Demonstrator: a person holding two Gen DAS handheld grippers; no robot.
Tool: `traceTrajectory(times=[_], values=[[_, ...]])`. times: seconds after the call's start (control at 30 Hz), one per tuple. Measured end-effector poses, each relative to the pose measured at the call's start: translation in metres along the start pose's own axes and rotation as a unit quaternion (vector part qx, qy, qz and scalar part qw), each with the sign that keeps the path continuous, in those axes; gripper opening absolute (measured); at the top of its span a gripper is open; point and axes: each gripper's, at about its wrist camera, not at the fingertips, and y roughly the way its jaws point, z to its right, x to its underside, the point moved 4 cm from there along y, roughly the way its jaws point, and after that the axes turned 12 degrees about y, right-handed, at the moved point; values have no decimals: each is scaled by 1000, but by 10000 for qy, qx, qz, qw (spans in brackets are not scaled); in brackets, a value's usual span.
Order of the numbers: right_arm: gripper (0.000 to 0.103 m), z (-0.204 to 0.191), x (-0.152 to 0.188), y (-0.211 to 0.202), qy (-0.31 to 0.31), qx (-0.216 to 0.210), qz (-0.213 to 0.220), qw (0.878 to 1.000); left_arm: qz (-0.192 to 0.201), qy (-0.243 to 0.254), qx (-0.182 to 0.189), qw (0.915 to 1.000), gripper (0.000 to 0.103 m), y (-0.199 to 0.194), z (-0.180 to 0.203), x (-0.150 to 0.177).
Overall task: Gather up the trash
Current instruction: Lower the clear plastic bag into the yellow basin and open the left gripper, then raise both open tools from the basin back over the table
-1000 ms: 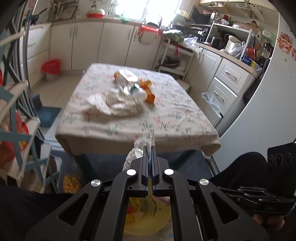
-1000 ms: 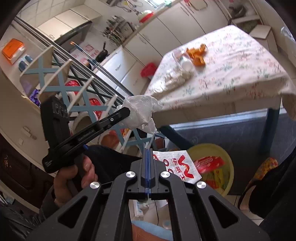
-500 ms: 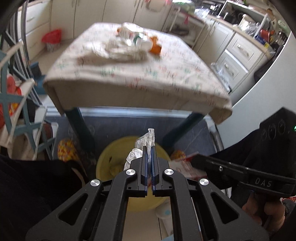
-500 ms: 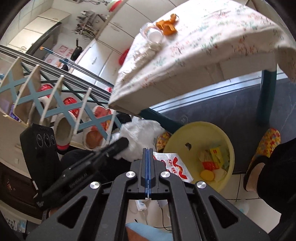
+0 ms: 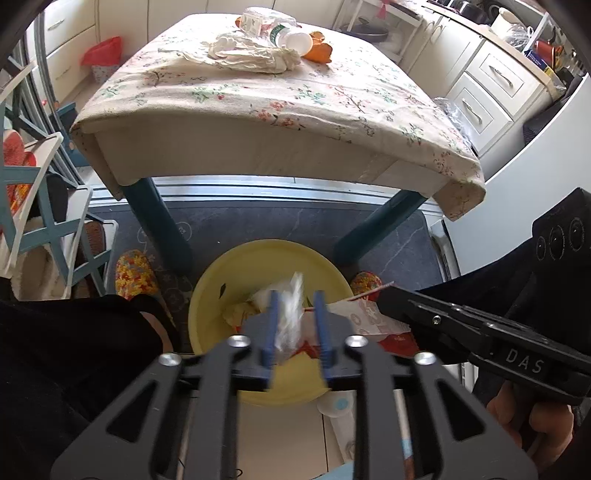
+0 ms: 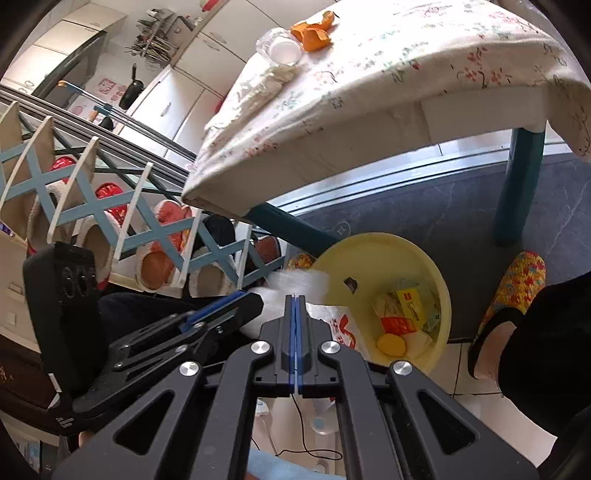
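Note:
My left gripper [image 5: 296,295] hangs over a yellow basin [image 5: 229,273] on the floor. Its jaws are opening, and a crumpled clear plastic bag [image 5: 288,328] hangs loose between the blue pads. My right gripper [image 6: 295,298] is shut on a red-and-white wrapper [image 6: 341,325] beside the basin's [image 6: 388,243] near rim. The basin holds several wrappers [image 6: 406,310]. More trash lies on the flowered table [image 5: 332,103]: crumpled white plastic [image 5: 251,55], a clear bottle [image 5: 291,35] and orange peel [image 5: 319,51].
Teal table legs [image 5: 162,225] stand just behind the basin on a dark mat. Colourful slippers [image 6: 521,280] and a person's dark-clad legs flank it. A blue-and-white shoe rack [image 6: 110,206] stands to the left. White cabinets [image 5: 484,85] line the walls.
Both grippers have dropped from table height to just above the basin. The left jaws, shut on the plastic bag before, have parted, and the bag now sits loose between them.

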Motion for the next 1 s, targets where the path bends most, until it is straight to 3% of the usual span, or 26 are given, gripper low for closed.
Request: traceTrajectory(times=[0.03, 0.07, 0.1, 0.3, 0.43, 0.57, 1.0], values=[[19, 0, 0, 0, 20, 14, 2, 10000, 23, -10, -37, 10000, 33, -1, -1, 0], [44, 2, -1, -1, 41, 29, 28, 10000, 46, -21, -70, 10000, 39, -2, -2, -1], [50, 2, -1, -2, 62, 41, 78, 9999, 66, -36, -105, 9999, 40, -3, -3, -2], [51, 2, -3, -4, 73, 59, 182, 9998, 278, -4, -321, 9991, 51, -11, -6, -7], [51, 1, -4, -5, 63, 81, 281, 9996, 556, 31, -568, 9968, 66, -22, -7, -14], [51, 0, -5, -6, 11, 127, 359, 9993, 717, -37, -697, 9950, 73, -29, -13, -18], [55, -9, -9, -10, -282, 275, 688, 9968, 953, -172, -919, 9910, 82, -36, -23, -25]])
